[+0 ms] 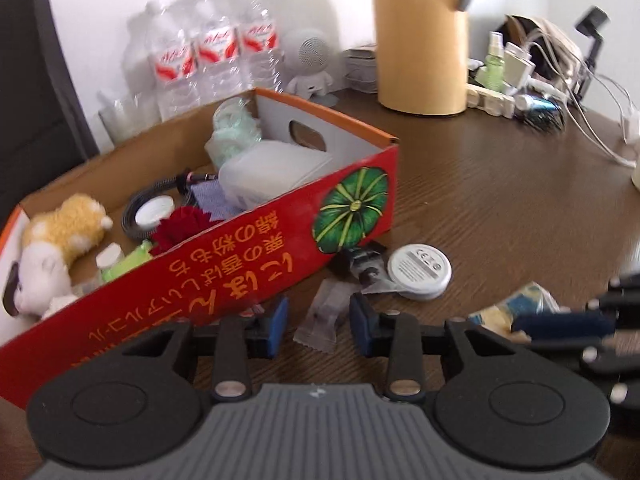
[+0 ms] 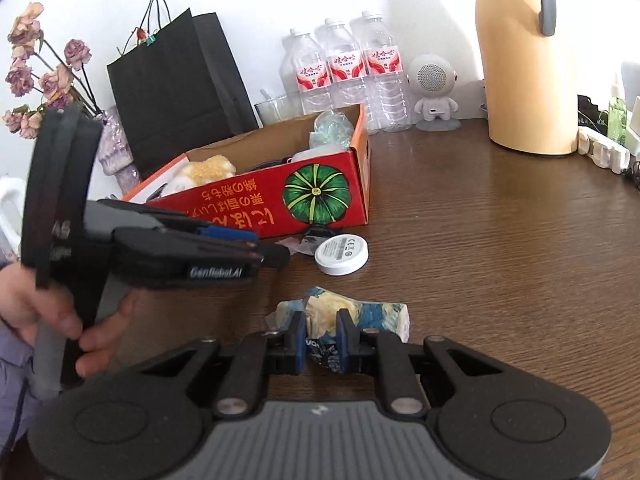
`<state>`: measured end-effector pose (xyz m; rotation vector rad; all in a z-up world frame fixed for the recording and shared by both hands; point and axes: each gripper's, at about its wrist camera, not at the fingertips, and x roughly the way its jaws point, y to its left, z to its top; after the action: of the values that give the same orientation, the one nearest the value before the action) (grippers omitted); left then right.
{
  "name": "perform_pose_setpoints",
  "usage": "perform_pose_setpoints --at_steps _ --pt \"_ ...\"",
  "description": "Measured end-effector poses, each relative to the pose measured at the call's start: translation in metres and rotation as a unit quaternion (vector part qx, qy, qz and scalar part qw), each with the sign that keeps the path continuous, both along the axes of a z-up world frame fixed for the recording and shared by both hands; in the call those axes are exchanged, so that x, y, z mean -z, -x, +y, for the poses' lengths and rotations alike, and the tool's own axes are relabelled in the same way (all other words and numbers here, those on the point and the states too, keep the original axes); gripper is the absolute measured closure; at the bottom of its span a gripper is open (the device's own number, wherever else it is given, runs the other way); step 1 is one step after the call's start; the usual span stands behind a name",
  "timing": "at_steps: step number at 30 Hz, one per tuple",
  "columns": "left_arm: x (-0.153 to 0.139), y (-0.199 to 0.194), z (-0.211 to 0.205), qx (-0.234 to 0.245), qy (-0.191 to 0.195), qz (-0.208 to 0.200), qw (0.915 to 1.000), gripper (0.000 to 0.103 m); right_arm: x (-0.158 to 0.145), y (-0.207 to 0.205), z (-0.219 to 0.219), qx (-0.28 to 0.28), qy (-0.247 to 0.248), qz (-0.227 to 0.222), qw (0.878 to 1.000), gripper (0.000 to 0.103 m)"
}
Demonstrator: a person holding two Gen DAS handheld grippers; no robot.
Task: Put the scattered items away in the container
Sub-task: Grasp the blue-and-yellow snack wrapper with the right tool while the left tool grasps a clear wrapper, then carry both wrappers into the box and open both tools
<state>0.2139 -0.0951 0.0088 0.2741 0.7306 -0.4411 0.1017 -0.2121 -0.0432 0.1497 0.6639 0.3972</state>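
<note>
A red cardboard box [image 1: 256, 248] with a pumpkin print holds plush toys, a cable and other items; it also shows in the right wrist view [image 2: 320, 196]. My left gripper [image 1: 318, 322] is open, its jaws either side of a small clear wrapper [image 1: 322, 320] on the table beside the box. A white round disc [image 1: 419, 271] and a small black item [image 1: 358, 258] lie just beyond. My right gripper [image 2: 322, 340] is shut on a blue and yellow tissue pack [image 2: 352, 312] on the table.
A yellow thermos [image 1: 422, 40], water bottles [image 1: 216, 56], a white speaker figure [image 1: 312, 60] and a tangle of cables and chargers [image 1: 560, 80] stand along the back. A black paper bag [image 2: 176, 88] and dried flowers [image 2: 44, 68] stand at the left.
</note>
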Motion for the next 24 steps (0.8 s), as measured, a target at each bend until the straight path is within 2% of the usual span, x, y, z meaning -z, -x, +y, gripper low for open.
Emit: perform_pose_setpoints --at_steps 1,6,10,13,17,20,22,24 --pt "0.000 0.001 0.001 -0.005 0.006 0.005 1.0000 0.085 0.000 0.000 0.001 -0.001 0.003 -0.001 1.000 0.089" --pt "0.000 0.034 0.006 -0.034 0.010 0.002 0.9994 0.086 -0.002 0.003 0.005 -0.008 0.018 -0.001 1.000 0.092" --pt "-0.021 0.086 0.022 -0.071 0.038 -0.042 0.9959 0.087 -0.006 0.010 0.014 -0.031 0.017 0.010 0.999 0.100" --pt "-0.038 0.126 0.042 -0.111 0.061 -0.077 0.9889 0.087 -0.015 0.028 0.026 -0.045 0.023 -0.005 0.999 0.100" --pt "-0.055 0.171 0.078 -0.167 0.098 -0.092 0.9767 0.087 -0.037 0.064 0.035 -0.061 0.016 -0.041 0.997 0.101" --pt "-0.063 0.202 0.099 -0.199 0.109 -0.108 0.9680 0.087 -0.052 0.094 0.036 -0.065 -0.001 -0.058 0.996 0.101" --pt "-0.065 0.221 0.106 -0.220 0.105 -0.126 0.9617 0.086 -0.063 0.113 0.037 -0.063 -0.015 -0.075 0.995 0.101" --pt "-0.065 0.237 0.104 -0.235 0.078 -0.152 0.9568 0.086 -0.071 0.131 0.038 -0.062 -0.026 -0.100 0.993 0.101"
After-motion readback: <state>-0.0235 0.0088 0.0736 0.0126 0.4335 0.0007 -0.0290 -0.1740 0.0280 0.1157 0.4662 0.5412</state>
